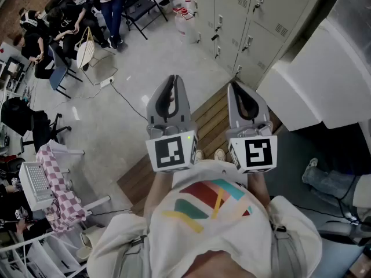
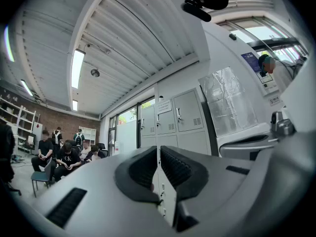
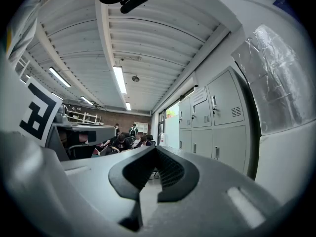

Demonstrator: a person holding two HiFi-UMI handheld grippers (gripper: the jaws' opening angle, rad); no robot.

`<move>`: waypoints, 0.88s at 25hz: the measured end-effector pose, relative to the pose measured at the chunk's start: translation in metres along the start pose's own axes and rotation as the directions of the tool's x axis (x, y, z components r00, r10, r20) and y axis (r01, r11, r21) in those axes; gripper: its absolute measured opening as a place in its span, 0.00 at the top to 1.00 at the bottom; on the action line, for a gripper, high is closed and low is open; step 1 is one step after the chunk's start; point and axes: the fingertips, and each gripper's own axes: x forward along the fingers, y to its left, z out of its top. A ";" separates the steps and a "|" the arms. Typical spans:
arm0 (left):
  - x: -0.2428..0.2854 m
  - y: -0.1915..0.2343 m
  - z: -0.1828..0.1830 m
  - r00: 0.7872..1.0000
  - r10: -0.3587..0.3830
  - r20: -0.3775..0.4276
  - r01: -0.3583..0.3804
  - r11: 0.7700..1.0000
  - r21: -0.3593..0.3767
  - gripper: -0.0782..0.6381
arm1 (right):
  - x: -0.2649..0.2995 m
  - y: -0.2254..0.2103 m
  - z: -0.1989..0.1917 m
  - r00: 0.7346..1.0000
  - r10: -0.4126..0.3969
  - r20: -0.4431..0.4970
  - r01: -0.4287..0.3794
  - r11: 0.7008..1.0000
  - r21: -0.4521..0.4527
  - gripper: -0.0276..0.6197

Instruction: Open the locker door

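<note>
Both grippers are held level and close to the body, and each is seen closed with nothing between its jaws: the left gripper (image 1: pixel 172 81) shows only a hairline gap, the right gripper (image 1: pixel 233 86) none. The lockers (image 1: pixel 255 16) stand ahead, well apart from both, and the doors in view appear shut. The approach is judged to be the step in hand. One door should be chosen and its handle (image 1: pixel 248 41) faced squarely. The jaws would need to be opened before the handle is reached, then closed on it firmly. The door is best drawn along its hinge arc rather than pulled straight, lest the grip slip.
</note>
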 end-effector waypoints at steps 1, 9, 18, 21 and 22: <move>0.001 0.000 -0.001 1.000 0.002 0.000 -0.002 1.000 0.001 0.85 | 0.000 0.000 -0.001 1.000 0.005 -0.001 -0.005 1.000 -0.006 0.95; 0.007 0.000 -0.010 0.999 0.035 -0.016 -0.036 0.999 -0.009 0.85 | -0.001 -0.001 -0.009 0.998 0.054 -0.017 -0.055 0.998 -0.019 0.95; 0.019 -0.022 -0.013 0.998 0.061 -0.009 -0.061 0.998 -0.018 0.85 | -0.013 -0.035 -0.014 0.998 0.059 -0.010 -0.059 0.998 -0.016 0.95; 0.020 -0.030 -0.016 0.998 0.068 -0.007 -0.068 0.998 -0.017 0.85 | -0.015 -0.046 -0.019 0.998 0.057 -0.015 -0.057 0.998 -0.027 0.95; 0.021 -0.032 -0.018 0.997 0.071 -0.010 -0.071 0.997 -0.014 0.85 | -0.015 -0.051 -0.022 0.998 0.057 -0.017 -0.057 0.998 -0.025 0.95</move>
